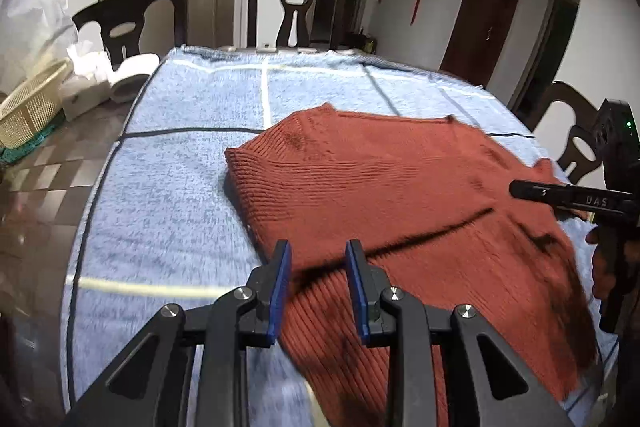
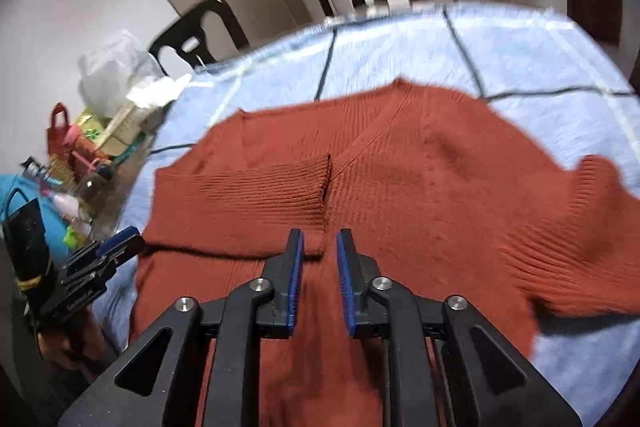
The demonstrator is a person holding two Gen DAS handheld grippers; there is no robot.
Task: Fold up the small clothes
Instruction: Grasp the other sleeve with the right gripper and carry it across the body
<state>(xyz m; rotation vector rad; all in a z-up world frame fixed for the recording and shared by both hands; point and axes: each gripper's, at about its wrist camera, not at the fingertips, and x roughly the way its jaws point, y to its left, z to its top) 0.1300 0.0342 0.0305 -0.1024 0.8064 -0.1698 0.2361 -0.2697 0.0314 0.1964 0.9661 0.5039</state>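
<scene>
A rust-red ribbed sweater (image 1: 400, 187) lies flat on a light blue checked blanket (image 1: 180, 167) that covers the table. In the right wrist view one sleeve (image 2: 272, 187) lies folded across the sweater (image 2: 420, 195) body, its cuff near the middle. The other sleeve (image 2: 588, 187) sticks out to the right. My left gripper (image 1: 318, 267) hovers open over the sweater's near left edge, nothing between its blue pads. My right gripper (image 2: 320, 255) stands open just above the folded cuff, pads not pressing on the knit. Each gripper shows in the other's view: right (image 1: 518, 189), left (image 2: 128, 241).
Dark chairs (image 1: 296, 15) stand around the table's far side. A woven basket (image 1: 28, 107) and tissue packs (image 1: 88, 83) sit left of the blanket. Bags, bottles and clutter (image 2: 80, 155) crowd the left end in the right wrist view. A hand (image 1: 612, 267) holds the right gripper.
</scene>
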